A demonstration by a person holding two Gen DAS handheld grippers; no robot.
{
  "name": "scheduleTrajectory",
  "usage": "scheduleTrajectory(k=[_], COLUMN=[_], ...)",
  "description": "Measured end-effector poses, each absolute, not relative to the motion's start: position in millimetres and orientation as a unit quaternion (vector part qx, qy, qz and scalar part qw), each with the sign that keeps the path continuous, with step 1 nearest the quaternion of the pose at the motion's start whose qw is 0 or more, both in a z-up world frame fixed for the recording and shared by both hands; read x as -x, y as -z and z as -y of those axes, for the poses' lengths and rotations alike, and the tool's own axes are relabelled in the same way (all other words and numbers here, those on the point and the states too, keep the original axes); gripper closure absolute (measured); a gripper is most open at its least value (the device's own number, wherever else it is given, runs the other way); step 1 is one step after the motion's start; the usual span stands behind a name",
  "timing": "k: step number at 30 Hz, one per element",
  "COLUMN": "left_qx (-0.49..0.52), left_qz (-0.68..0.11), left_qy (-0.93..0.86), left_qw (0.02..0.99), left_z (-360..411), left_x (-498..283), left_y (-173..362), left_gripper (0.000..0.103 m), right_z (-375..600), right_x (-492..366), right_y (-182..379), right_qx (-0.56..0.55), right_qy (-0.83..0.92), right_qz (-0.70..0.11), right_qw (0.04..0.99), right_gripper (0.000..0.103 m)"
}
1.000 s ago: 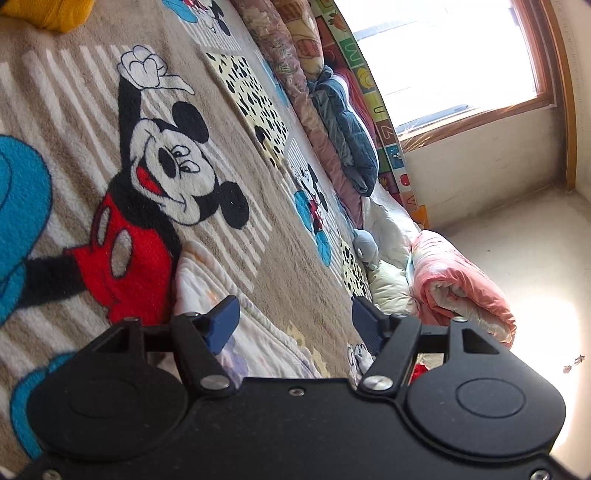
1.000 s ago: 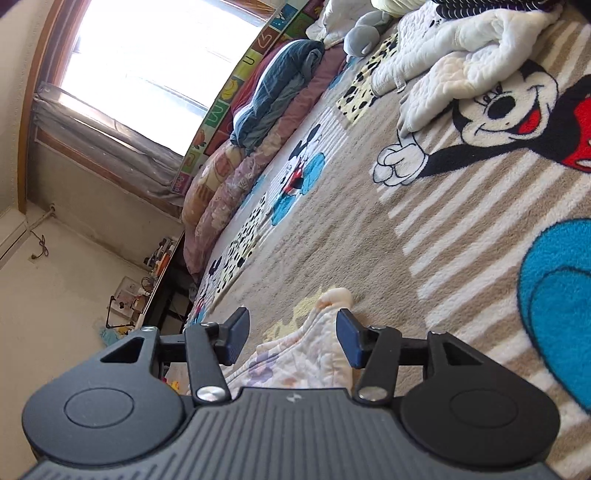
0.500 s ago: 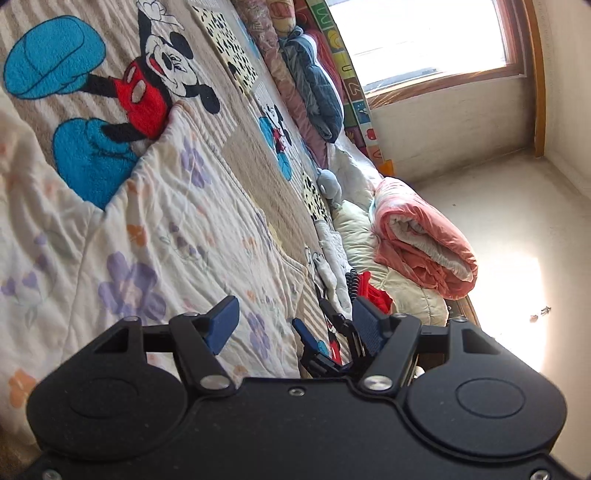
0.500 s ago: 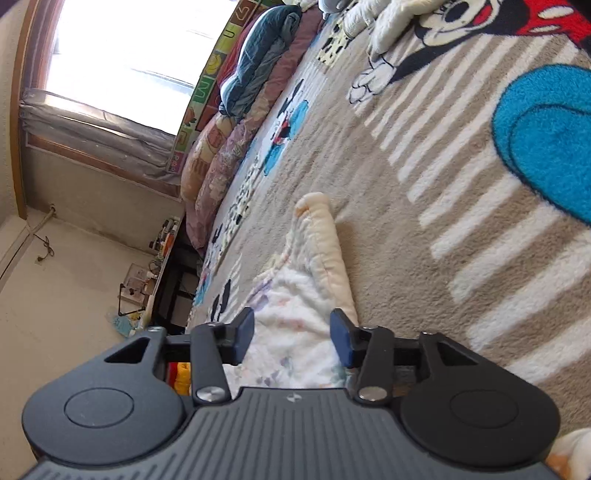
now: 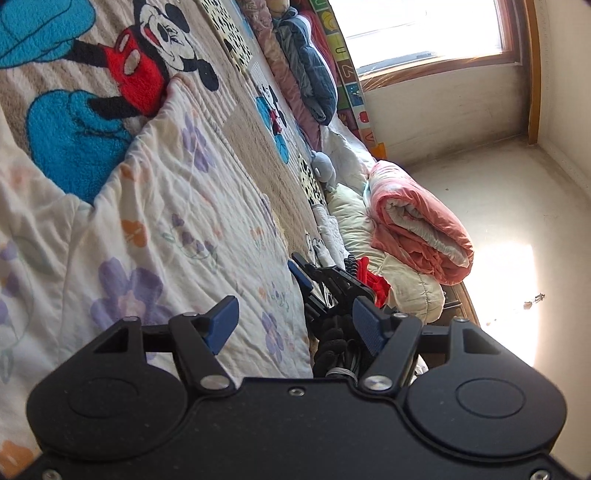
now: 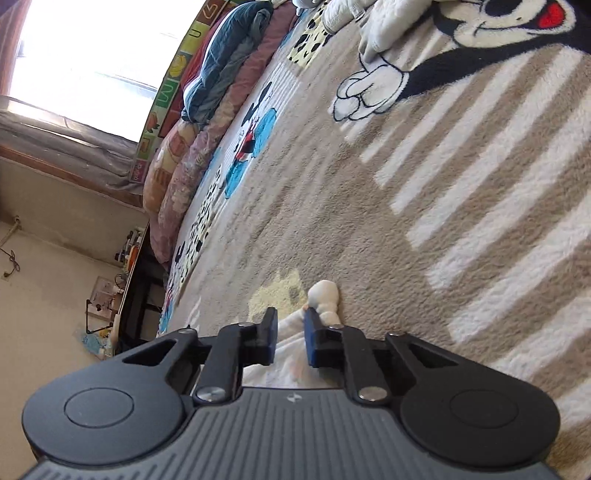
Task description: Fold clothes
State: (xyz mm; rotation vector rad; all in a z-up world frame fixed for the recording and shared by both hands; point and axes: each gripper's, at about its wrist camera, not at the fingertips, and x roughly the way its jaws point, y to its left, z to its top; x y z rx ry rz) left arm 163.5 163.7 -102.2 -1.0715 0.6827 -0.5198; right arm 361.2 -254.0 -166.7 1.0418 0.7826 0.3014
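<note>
- The Mickey Mouse blanket (image 5: 255, 155) covers the bed and serves as the landmark; its blue, red and black cartoon figures sit at the upper left of the left wrist view.
- A white quilted garment with purple and orange flowers (image 5: 173, 229) lies spread flat on that blanket, its far edge touching the red shorts of the printed mouse.
- The left gripper (image 5: 293, 325) hovers over the garment's near edge with its blue pads wide apart and nothing between them.
- Just past it, the right gripper (image 5: 321, 284) shows at the garment's edge.
- Beyond the blanket's far end lie a rolled pink quilt (image 5: 417, 229) and a dark blue jacket (image 5: 314, 74) below the window (image 5: 424, 29).
- In the right wrist view, the right gripper (image 6: 290, 338) has its jaws drawn narrow around a fold of the same garment (image 6: 291, 350); whether the pads press it I cannot tell.
- The garment's rolled white tip (image 6: 325, 295) pokes out beyond the fingers onto the blanket's beige pile (image 6: 369, 221).
- A white garment pile (image 6: 384, 22) rests on the blanket farther off.
</note>
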Motion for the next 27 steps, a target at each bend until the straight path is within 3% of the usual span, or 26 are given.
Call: scheduleTrajectory(k=[3, 5, 7, 11, 16, 21, 27], left_qx=[0.489, 0.485, 0.476, 0.432, 0.271, 0.108, 0.007], left_qz=[-0.318, -0.319, -0.322, -0.341, -0.328, -0.278, -0.237], left_qy=[0.244, 0.250, 0.254, 0.250, 0.265, 0.243, 0.210], left_qw=[0.775, 0.775, 0.778, 0.797, 0.865, 0.923, 0.949], left_z=[-161, -159, -154, -134, -78, -24, 25], left_x=[-161, -159, -159, -156, -131, -93, -54], left_y=[102, 102, 102, 102, 83, 70, 72], left_gripper=[0.035, 0.034, 0.033, 0.033, 0.033, 0.033, 0.033], right_z=[260, 266, 272, 288, 321, 358, 392], right_x=[-350, -337, -321, -272, -178, -91, -39], right_y=[162, 151, 138, 117, 107, 125, 148], right_qx=[-0.498, -0.501, -0.504, -0.509, -0.527, -0.558, -0.571], right_qy=[-0.142, -0.142, -0.144, -0.154, -0.166, -0.139, -0.112], right_qz=[-0.350, -0.333, -0.318, -0.290, -0.235, -0.169, -0.116], right_qw=[0.781, 0.786, 0.790, 0.795, 0.800, 0.801, 0.805], right_gripper=[0.082, 0.056, 0.045, 0.043, 0.032, 0.026, 0.026])
